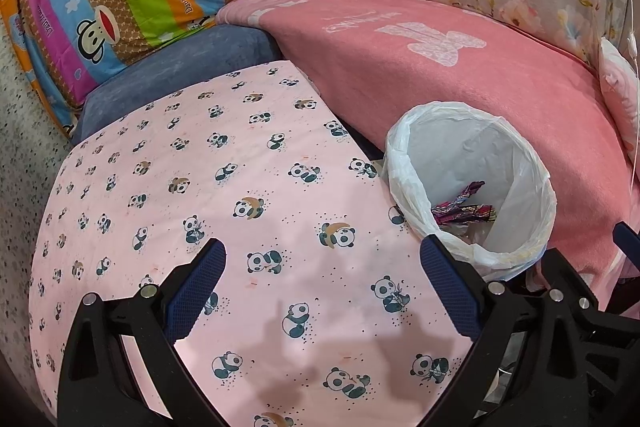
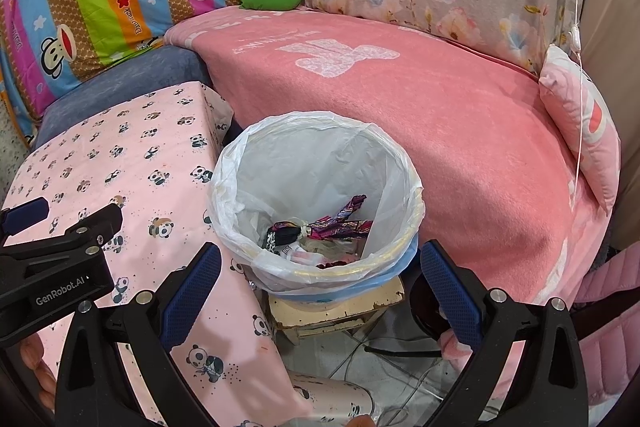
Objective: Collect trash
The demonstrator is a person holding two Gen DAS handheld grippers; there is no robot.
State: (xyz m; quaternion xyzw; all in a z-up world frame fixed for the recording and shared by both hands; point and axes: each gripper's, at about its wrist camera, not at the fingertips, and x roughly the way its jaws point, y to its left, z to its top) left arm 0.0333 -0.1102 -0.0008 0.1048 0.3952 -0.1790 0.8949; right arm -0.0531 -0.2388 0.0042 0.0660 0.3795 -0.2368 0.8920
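White plastic liner (image 2: 280,151) is fitted over the rim of the waste bin (image 2: 344,283), which stands on a small worn stool (image 2: 340,307) between the table and the pink-covered sofa (image 2: 460,131). Trash is already inside: crumpled purple and black wrappers (image 2: 320,227) lie at the bottom, with paler scraps beneath. The table's panda-print cloth (image 1: 240,167) shows no loose litter in either view. The left gripper (image 1: 320,291) hovers over the cloth, jaws spread wide and holding nothing. The right gripper (image 2: 320,291) hangs above the near rim of the bin, jaws likewise wide apart and empty; the wrappers lie below, between its fingers in view but not touched. Judgement: a deposit appears complete and the work sits between items, or near its end. The next move calls for finding any remaining litter outside these views, closing squarely on it, and carrying it over the bin mouth clear of the loose liner edge.
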